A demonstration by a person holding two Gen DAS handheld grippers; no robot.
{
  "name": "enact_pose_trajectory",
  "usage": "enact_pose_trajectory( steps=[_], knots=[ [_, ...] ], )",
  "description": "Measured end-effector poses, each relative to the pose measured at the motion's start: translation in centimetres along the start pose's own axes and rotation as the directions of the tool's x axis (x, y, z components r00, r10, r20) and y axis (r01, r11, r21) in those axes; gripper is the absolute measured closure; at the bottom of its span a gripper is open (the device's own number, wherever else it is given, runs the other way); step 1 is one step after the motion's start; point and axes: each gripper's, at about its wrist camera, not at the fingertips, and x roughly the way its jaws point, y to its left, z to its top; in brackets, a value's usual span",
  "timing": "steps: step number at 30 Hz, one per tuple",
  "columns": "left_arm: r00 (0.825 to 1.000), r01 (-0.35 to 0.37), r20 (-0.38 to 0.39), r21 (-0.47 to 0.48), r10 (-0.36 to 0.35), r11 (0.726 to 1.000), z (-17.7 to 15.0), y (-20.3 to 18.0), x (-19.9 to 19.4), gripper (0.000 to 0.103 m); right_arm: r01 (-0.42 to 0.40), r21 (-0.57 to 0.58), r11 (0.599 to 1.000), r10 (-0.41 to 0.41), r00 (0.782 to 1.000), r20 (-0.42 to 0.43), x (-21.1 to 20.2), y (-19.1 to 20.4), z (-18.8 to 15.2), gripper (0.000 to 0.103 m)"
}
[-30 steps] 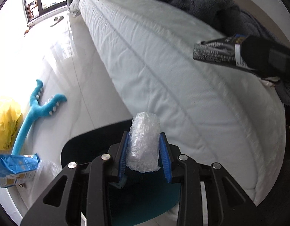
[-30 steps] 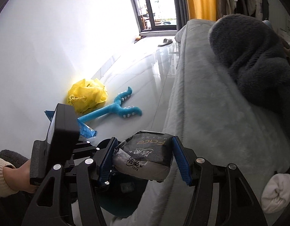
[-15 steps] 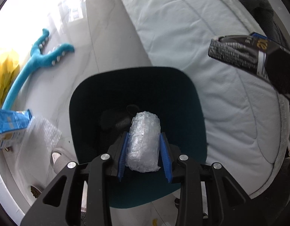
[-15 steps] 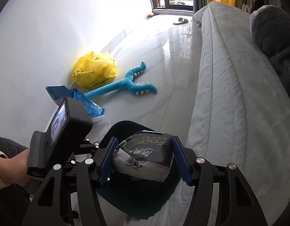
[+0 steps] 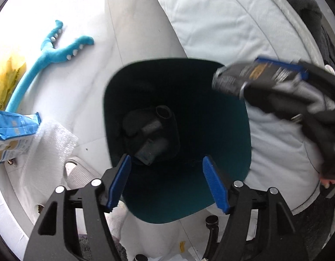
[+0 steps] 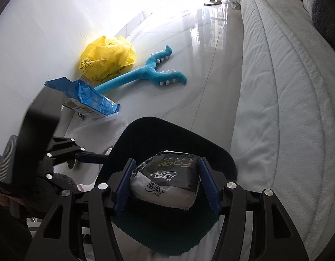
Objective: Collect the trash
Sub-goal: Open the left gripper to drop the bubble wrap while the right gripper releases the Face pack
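A dark teal trash bin (image 5: 224, 134) stands on the floor beside the bed, with dark items at its bottom. My left gripper (image 5: 167, 182) is open and empty right above the bin's mouth. My right gripper (image 6: 167, 184) is shut on a black and white tissue pack (image 6: 167, 180), held over the bin's rim (image 6: 210, 143). The pack and right gripper show blurred at the right of the left wrist view (image 5: 254, 76). The left gripper shows at the left of the right wrist view (image 6: 89, 158).
On the floor by the wall lie a blue snack bag (image 6: 89, 97), a yellow plastic bag (image 6: 106, 56), a blue plush toy (image 6: 150, 74) and a bubble wrap sheet (image 5: 50, 143). The white bed (image 6: 287, 100) runs along the right. A slipper (image 5: 78, 174) lies next to the bin.
My left gripper has opened and the bubble wrap wad is gone from it. My right gripper with the tissue pack has moved closer over the bin.
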Motion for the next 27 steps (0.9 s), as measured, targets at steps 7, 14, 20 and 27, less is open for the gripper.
enact_pose_trajectory(
  steps=[7, 14, 20, 27],
  knots=[
    [0.996, -0.036, 0.081, -0.020, 0.037, 0.999, 0.0, 1.5, -2.5, 0.027, 0.001, 0.000, 1.000, -0.001, 0.998, -0.059, 2.4, 0.6, -0.3, 0.043],
    [0.985, -0.038, 0.168, -0.033, 0.043, 0.999, 0.5, 2.7, -5.2, 0.027, -0.005, -0.043, 0.999, 0.000, 0.993, -0.118, 4.8, 2.1, -0.4, 0.042],
    [0.968, -0.015, 0.251, -0.057, 0.029, 0.998, 1.4, 3.2, -8.0, 0.027, 0.015, -0.065, 0.998, -0.024, 0.990, -0.140, 5.3, 2.2, -0.7, 0.042],
    [0.934, -0.006, 0.356, -0.050, 0.024, 0.999, 2.9, 2.2, -11.4, 0.026, 0.003, -0.069, 0.998, -0.014, 0.986, -0.167, 5.2, 2.4, -1.1, 0.030]
  ],
)
